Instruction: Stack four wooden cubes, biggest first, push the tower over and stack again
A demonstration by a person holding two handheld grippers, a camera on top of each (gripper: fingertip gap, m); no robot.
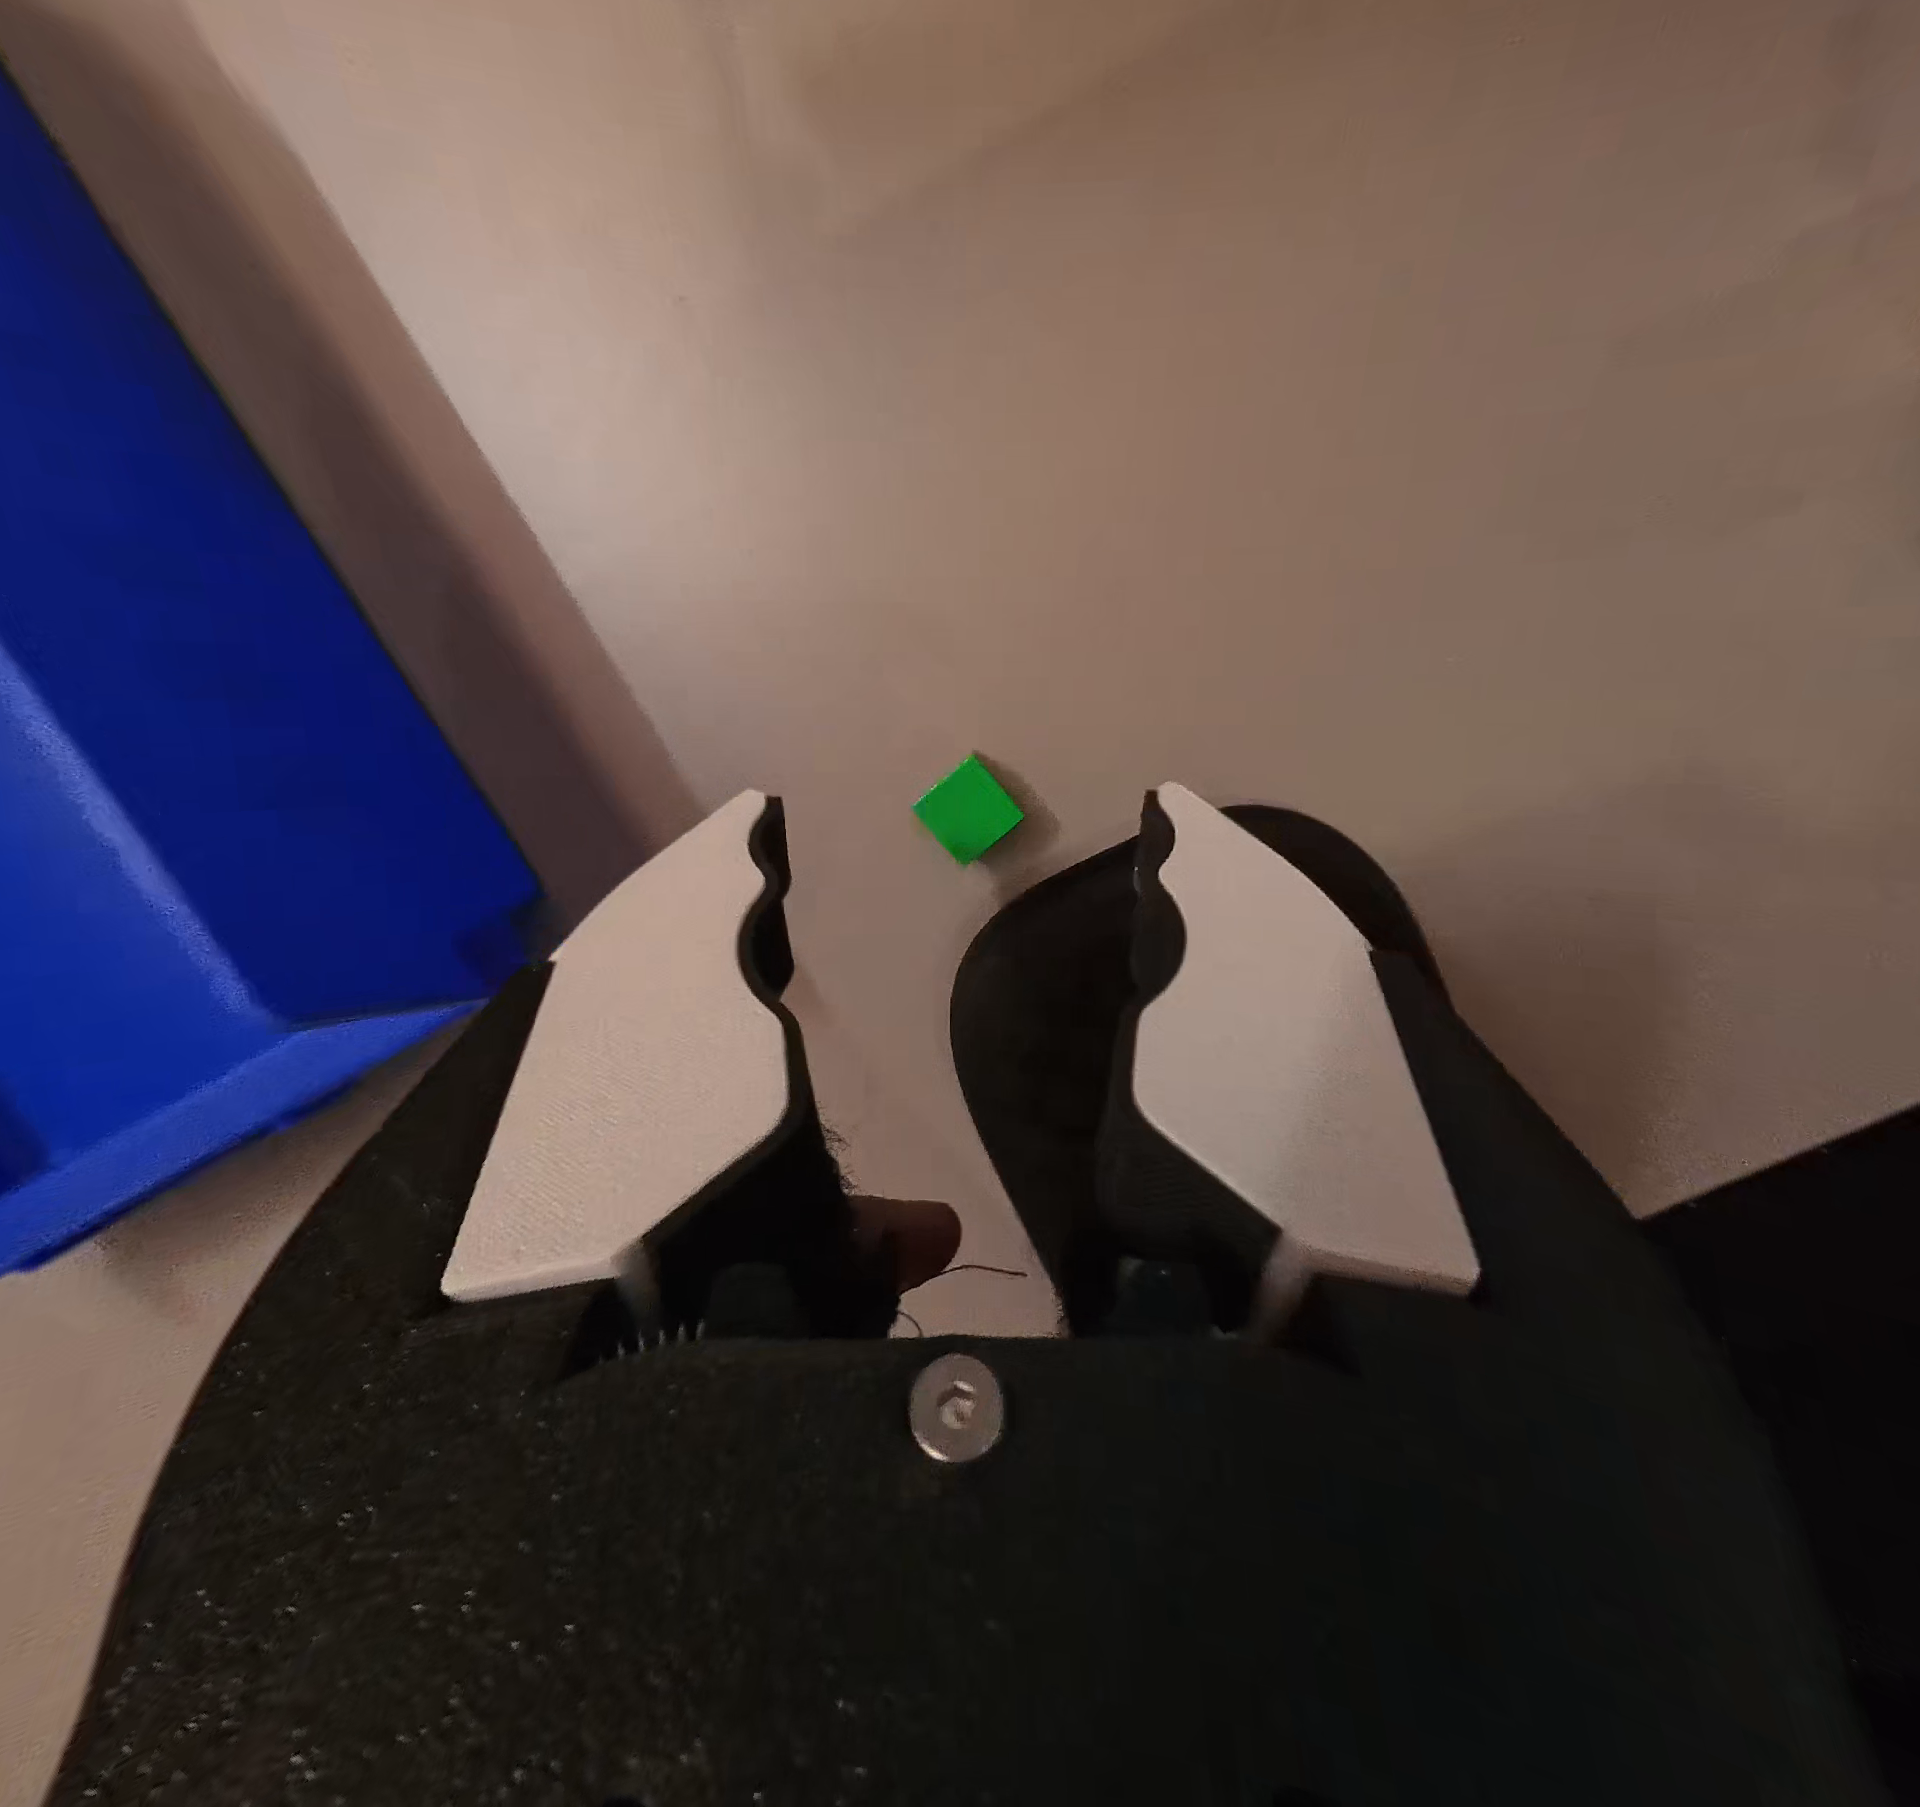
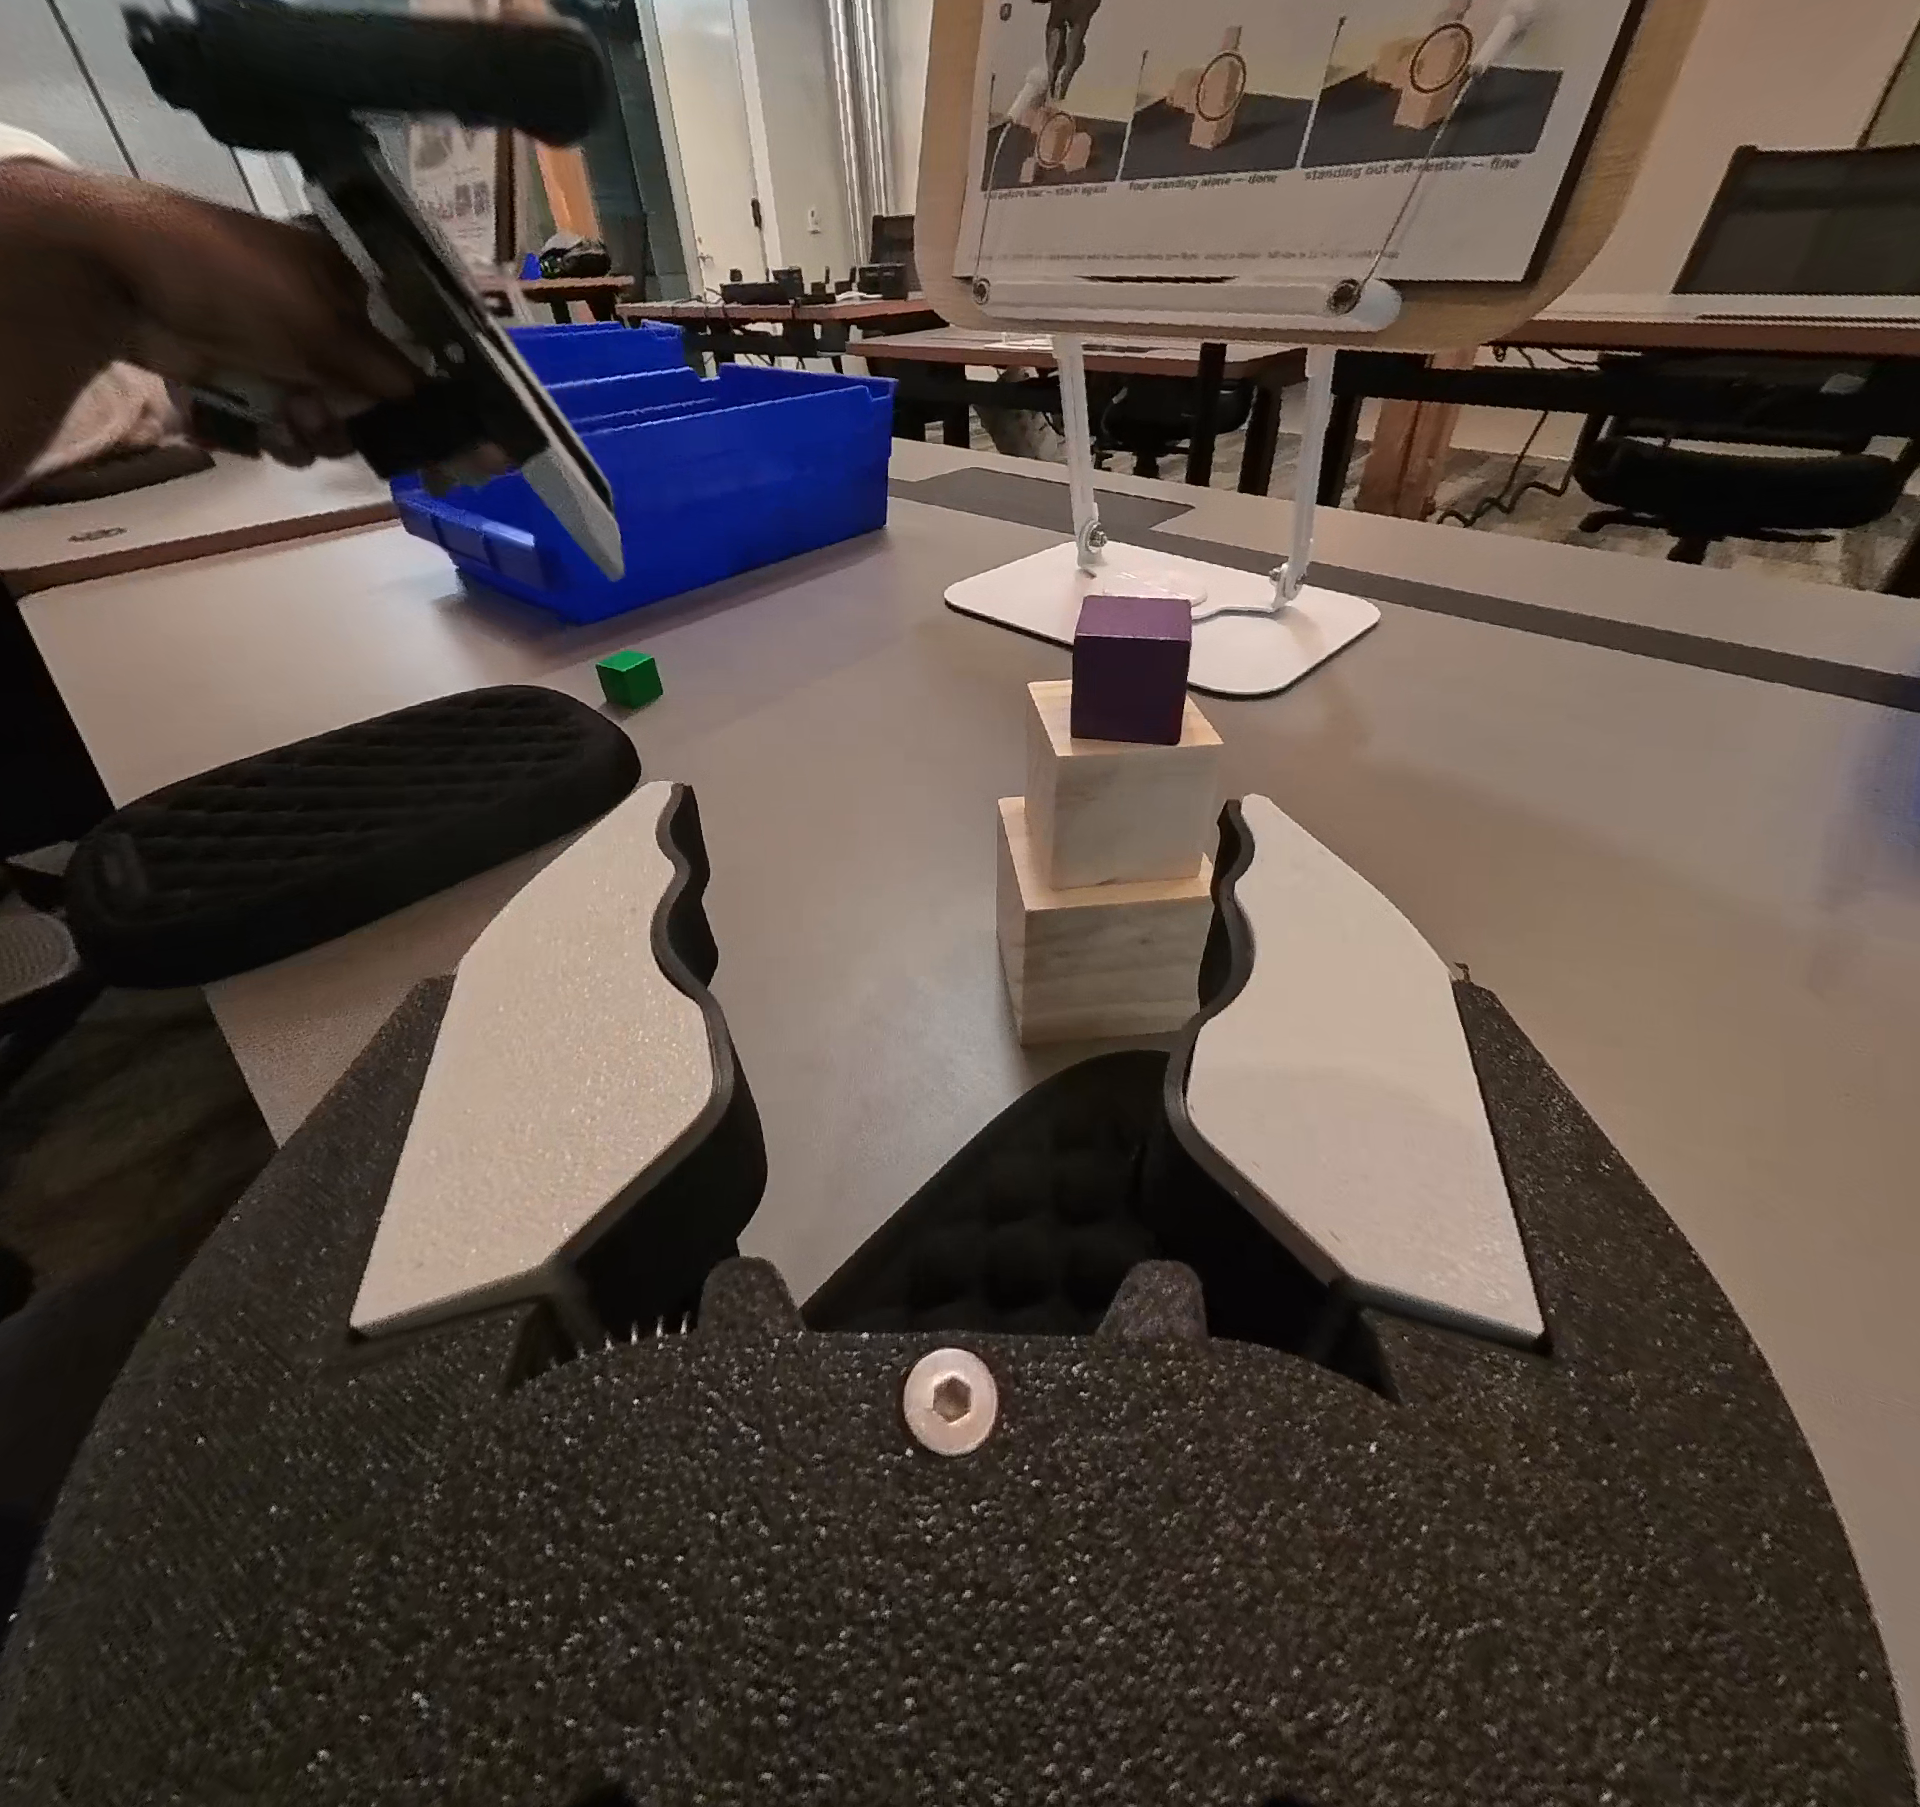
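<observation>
one printed instruction sheet (image 2: 1278, 74) on a white stand (image 2: 1164, 604).

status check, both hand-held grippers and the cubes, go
Left hand-held gripper open, empty, above small green cube on table. Right hand-held gripper open, empty, at three-cube stack. Nothing blocking.

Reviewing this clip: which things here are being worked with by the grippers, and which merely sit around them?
At the grippers:
- left gripper, open above the green cube
- right gripper, open, near the stack: purple cube on two wooden cubes

Around:
- blue bin
- white stand
- black armrest
- table
</observation>
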